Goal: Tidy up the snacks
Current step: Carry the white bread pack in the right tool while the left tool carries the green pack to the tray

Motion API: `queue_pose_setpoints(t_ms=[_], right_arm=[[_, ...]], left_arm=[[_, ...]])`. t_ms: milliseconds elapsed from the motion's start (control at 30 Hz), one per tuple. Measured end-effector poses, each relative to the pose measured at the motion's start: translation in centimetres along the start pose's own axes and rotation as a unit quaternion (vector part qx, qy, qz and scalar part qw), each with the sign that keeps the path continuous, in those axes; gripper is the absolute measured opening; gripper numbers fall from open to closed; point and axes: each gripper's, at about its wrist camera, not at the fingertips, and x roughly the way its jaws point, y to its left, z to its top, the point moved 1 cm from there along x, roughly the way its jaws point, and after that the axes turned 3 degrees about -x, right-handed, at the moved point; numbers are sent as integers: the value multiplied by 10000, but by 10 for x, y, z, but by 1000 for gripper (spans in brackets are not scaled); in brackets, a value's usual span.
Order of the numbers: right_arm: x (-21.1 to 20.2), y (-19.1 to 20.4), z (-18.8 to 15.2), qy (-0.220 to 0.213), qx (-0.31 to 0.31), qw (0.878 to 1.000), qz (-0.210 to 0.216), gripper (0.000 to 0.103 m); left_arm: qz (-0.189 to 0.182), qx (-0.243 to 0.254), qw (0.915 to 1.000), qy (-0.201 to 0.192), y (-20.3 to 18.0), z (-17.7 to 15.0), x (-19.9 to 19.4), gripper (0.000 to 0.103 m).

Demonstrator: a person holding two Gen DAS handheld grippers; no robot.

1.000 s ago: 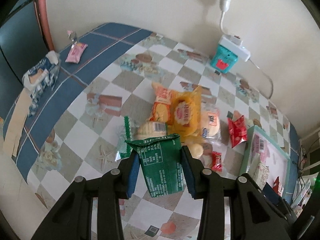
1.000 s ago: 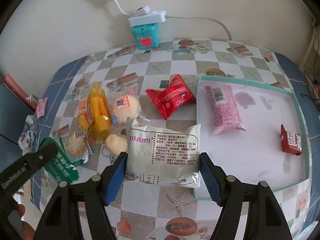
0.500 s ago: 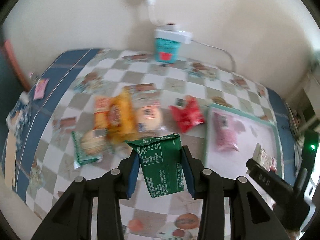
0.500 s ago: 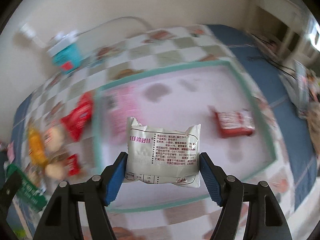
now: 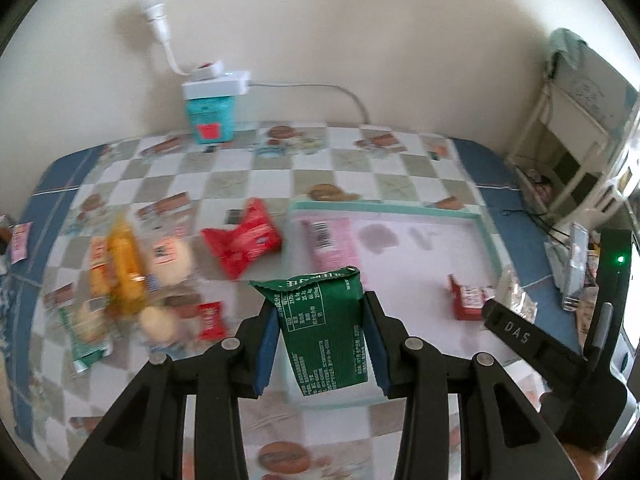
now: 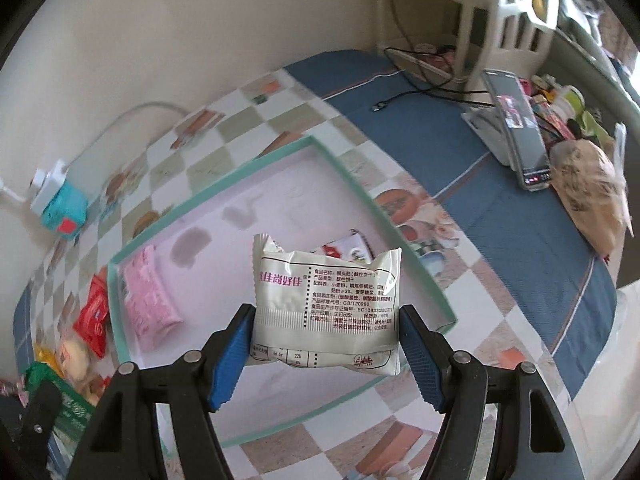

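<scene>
Left gripper (image 5: 322,344) clamped on a green packet (image 5: 324,328), blue pads pressed to both its sides, held in the air over the near edge of a shallow tray (image 5: 490,236) with a teal rim and pale pink floor. Right gripper (image 6: 326,354) likewise closed around a white packet (image 6: 326,308) printed with small text, raised above the tray (image 6: 360,188), roughly over its middle. Inside the tray: a pink packet (image 5: 330,240) lying near the left rim and a small red wrapper (image 5: 466,298) toward the right side, partly hidden behind the white packet in the right wrist view.

Left of the tray, on the bare tablecloth (image 5: 280,176), a loose heap of snacks: a red pouch (image 5: 244,240) just beside the tray rim, a yellow bag (image 5: 124,268), a round pale bun (image 5: 172,260), a small red sweet (image 5: 210,320), a green-edged biscuit pack (image 5: 86,332). All blurred in the left wrist view, labels unreadable.

Tablecloth checked in white and grey-green with printed food pictures, bordered in blue. Cream wall behind. Against it, a teal box (image 5: 210,120) with a white power strip (image 5: 218,84) on top, cord running right along the wall. Farther right on the blue border (image 6: 500,208): a black cable, a phone (image 6: 516,128) propped in a stand, a clear bag of brownish contents (image 6: 588,192), a white shelf unit (image 6: 508,8) at the corner.
</scene>
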Motion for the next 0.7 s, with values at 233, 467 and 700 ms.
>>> queue_pose_setpoints(t_ms=[233,467,700], right_arm=[[16,-4,-1,229,36,9997,-19,75],[42,4,-13,740,-112,9971,116,76],[44,8,-16,798,-215,9965,95,83]], left_arm=[[-144,39,9995,284,-13,-1,41,42],[-228,-301,9944,987,-3,-13,76,42],[-233,-399,9944,952,2,-10,73,72]])
